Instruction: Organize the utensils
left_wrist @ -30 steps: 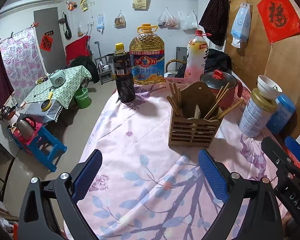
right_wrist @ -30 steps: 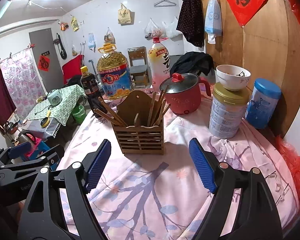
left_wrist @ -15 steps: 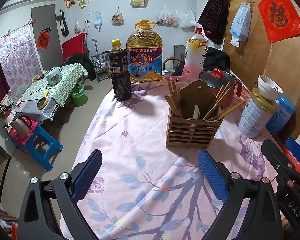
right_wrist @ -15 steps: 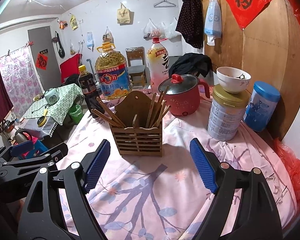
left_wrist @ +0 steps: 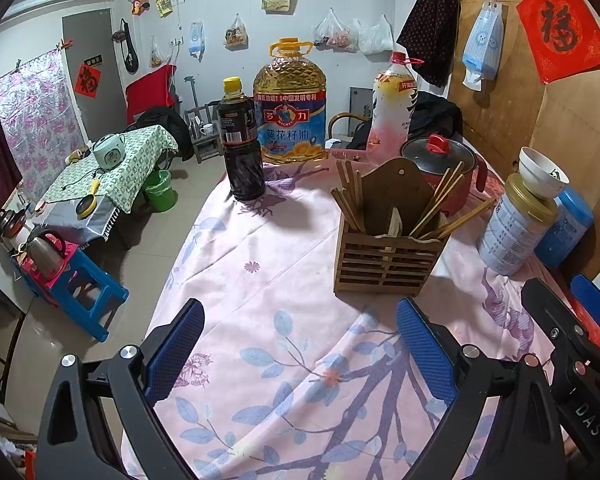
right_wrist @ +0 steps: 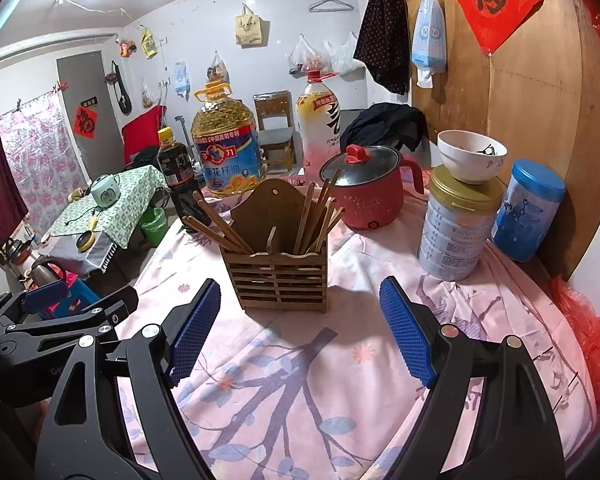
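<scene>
Tipping is judged the main risk: the slatted wooden holder (right_wrist: 280,268) stands straight ahead of the right tool (right_wrist: 300,332) and ahead and to the right of the left tool (left_wrist: 300,356), and it looks light, tall and loaded at the top, so a push against a leaning stick could be expected to rock it on the soft cloth. Both tools are seen with their blue ribbed pads spread wide, nothing held between them. The chopsticks (right_wrist: 316,216) are thin, smooth wooden rods, fanned outward in two bunches from separate compartments, some leaning far over the rim; a clumsy pinch on one could lever its neighbours out. A loose, wrinkled floral cloth covers the bench (left_wrist: 284,360), and a snagged fold might drag the holder. Beyond the holder, to the tools' right, a white bowl (right_wrist: 471,156) is perched on a round tin (right_wrist: 456,232), which a wide sweep could topple.
</scene>
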`<state>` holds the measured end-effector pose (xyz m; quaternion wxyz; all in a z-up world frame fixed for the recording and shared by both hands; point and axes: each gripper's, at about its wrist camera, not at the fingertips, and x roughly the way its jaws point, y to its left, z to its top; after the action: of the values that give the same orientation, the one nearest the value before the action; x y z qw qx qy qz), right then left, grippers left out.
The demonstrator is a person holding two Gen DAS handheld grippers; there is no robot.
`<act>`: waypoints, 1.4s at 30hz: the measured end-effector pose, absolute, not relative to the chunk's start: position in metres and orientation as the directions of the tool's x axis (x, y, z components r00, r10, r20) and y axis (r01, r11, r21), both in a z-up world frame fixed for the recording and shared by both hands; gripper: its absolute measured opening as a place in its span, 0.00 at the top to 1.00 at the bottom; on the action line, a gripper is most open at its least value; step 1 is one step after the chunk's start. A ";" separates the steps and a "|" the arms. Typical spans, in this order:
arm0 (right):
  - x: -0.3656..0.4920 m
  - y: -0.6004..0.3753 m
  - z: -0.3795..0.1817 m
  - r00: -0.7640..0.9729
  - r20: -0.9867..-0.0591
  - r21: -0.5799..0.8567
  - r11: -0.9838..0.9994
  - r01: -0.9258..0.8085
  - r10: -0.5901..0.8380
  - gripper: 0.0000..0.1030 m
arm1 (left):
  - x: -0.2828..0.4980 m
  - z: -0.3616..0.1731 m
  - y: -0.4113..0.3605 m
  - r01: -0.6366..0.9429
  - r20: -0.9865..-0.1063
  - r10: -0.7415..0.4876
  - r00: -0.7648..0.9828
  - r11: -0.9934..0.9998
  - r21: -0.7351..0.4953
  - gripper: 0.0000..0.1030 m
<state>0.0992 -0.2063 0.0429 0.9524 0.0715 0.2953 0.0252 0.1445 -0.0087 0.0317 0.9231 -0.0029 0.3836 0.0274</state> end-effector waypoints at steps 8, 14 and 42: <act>0.099 -0.207 0.044 0.824 -0.560 0.151 0.989 -0.005 0.090 0.23 | 0.145 0.032 -0.009 -0.052 -0.708 0.048 0.704 0.999 0.016 0.08; 0.100 -0.207 0.043 0.824 -0.559 0.151 0.989 -0.004 0.088 0.23 | 0.145 0.032 -0.009 -0.052 -0.709 0.048 0.704 0.999 0.015 0.08; 0.100 -0.208 0.043 0.824 -0.559 0.153 0.988 -0.004 0.090 0.23 | 0.141 0.029 -0.011 -0.032 -0.701 0.033 0.713 0.999 0.015 0.08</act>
<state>0.0999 -0.2076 0.0428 0.9523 0.0728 0.2953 0.0247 0.1407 -0.0108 0.0293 0.9254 0.0008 0.3787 0.0178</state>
